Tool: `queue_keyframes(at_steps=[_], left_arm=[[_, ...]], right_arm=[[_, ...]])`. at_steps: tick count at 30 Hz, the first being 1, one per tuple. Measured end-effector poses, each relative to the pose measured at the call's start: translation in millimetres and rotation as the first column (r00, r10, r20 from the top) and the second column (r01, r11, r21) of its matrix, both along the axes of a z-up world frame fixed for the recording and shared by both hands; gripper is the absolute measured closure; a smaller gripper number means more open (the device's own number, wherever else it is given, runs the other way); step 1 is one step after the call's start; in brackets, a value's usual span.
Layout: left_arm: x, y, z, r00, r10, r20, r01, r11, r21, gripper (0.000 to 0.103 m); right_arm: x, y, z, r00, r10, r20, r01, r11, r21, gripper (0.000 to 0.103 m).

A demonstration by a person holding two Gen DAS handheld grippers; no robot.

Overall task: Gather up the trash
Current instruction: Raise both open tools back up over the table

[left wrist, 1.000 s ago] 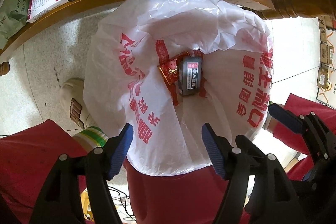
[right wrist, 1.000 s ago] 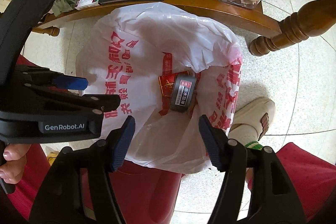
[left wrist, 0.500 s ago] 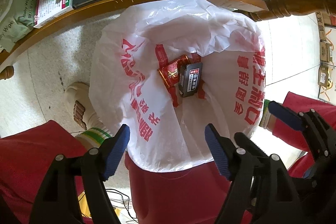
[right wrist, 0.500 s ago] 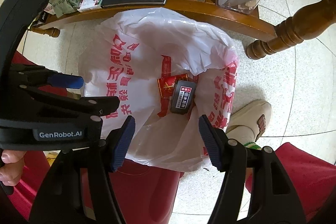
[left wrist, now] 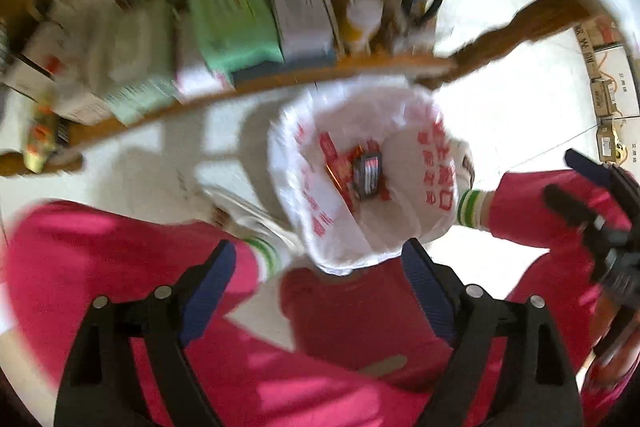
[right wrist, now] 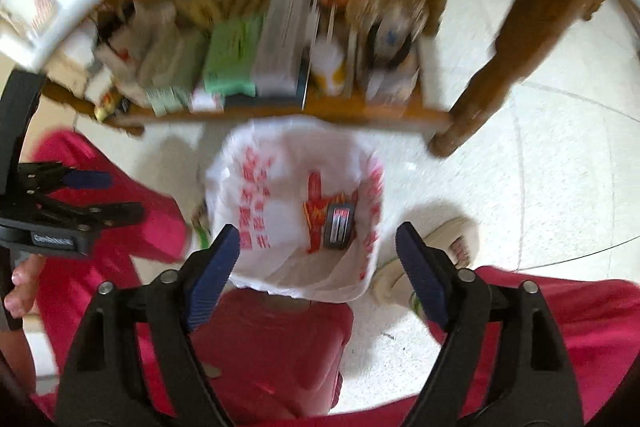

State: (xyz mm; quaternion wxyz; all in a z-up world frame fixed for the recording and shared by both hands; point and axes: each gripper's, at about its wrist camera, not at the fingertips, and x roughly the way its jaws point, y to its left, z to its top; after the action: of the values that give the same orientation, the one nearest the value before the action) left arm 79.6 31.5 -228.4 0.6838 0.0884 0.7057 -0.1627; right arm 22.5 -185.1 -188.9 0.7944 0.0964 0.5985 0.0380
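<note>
A red bin lined with a white plastic bag with red print (left wrist: 404, 203) (right wrist: 272, 187) stands on the floor below both grippers. Inside lie a dark grey box (left wrist: 368, 175) (right wrist: 339, 227) and a red wrapper (left wrist: 343, 167) (right wrist: 316, 215). My left gripper (left wrist: 316, 279) is open and empty, high above the near rim of the bin. My right gripper (right wrist: 318, 259) is open and empty, also high above the near rim. The right gripper shows at the right edge of the left wrist view (left wrist: 600, 211); the left gripper shows at the left edge of the right wrist view (right wrist: 76, 203). Both views are blurred.
A wooden table shelf (left wrist: 280, 75) (right wrist: 280, 111) behind the bin holds packets, boxes and a white bottle (right wrist: 330, 67). A table leg (right wrist: 492, 67) stands at the right. The person's red-clad legs (left wrist: 120, 267) and slippered feet (right wrist: 436, 251) flank the bin. Cartons (left wrist: 608, 95) line the far right.
Both grippers have risen quickly and pulled back from the bin, which now looks much smaller. More of the table shelf has come into view. Both stay open and empty.
</note>
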Motion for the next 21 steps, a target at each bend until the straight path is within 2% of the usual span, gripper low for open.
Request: queue_keyframes(at_steps=[4,6,9,12,15,21], left_arm=[[17,17,93,0.992,-0.007,0.128,0.012,0.999,-0.032,0.013],[26,23,132,0.985,-0.003,0.173,0.01,0.999,-0.043,0.011],[37,25,198,0.961,-0.02,0.276,0.029,0.999,-0.031,0.01],[42,18,240,0.936,-0.056,0.347,0.06,0.998,0.0,0.008],[43,9,268,0.924,-0.086,0.371,0.097,0.995,-0.012,0.008],[47,-16,287,0.909,-0.167,0.382,0.181,0.983,0.0,0.008]], right_arm=[[-1,-29,82,0.989,-0.047,0.139,0.049,0.999,-0.017,0.017],[1,-39,113,0.98,-0.058,0.189,0.061,0.998,-0.008,0.016],[2,-50,167,0.959,-0.068,0.276,0.07,0.998,0.003,0.015],[2,-50,202,0.94,-0.06,0.337,0.064,0.998,-0.003,0.015],[3,-45,230,0.92,-0.043,0.39,0.046,0.999,0.002,0.011],[22,-26,264,0.894,0.023,0.448,-0.013,1.0,-0.025,0.01]])
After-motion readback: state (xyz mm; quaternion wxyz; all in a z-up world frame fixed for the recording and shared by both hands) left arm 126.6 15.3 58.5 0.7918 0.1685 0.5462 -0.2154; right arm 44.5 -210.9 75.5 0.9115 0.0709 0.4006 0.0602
